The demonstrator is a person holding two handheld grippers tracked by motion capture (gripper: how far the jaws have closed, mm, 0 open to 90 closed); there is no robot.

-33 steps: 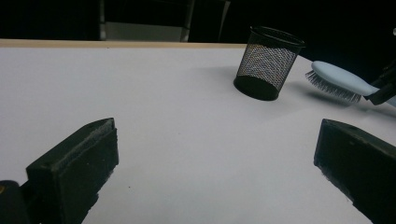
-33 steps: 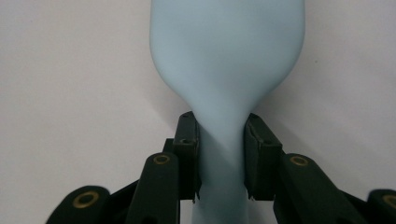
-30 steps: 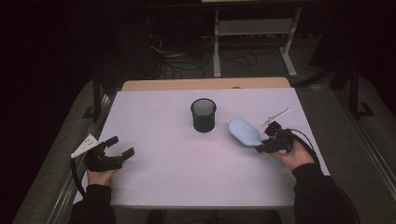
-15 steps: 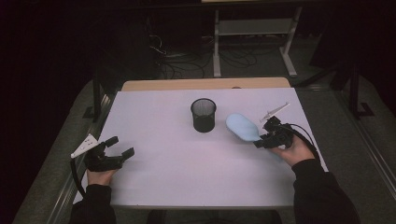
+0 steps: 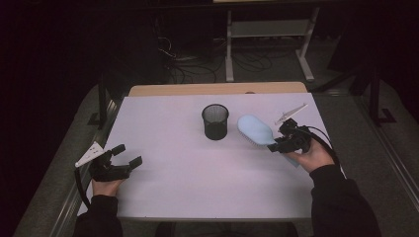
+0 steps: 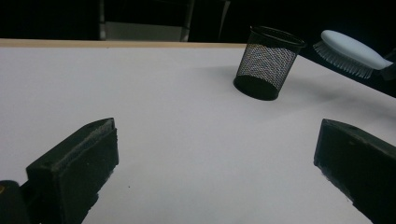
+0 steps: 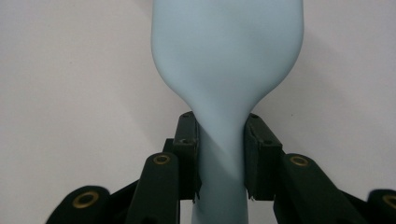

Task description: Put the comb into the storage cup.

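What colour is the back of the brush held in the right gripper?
Pale blue; the brush shows it best in the right gripper view.

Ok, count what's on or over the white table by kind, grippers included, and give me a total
Mesh cup: 1
Light blue brush: 1
Grippers: 2, the left gripper with jaws apart, the right gripper clamped on the brush handle
Total: 4
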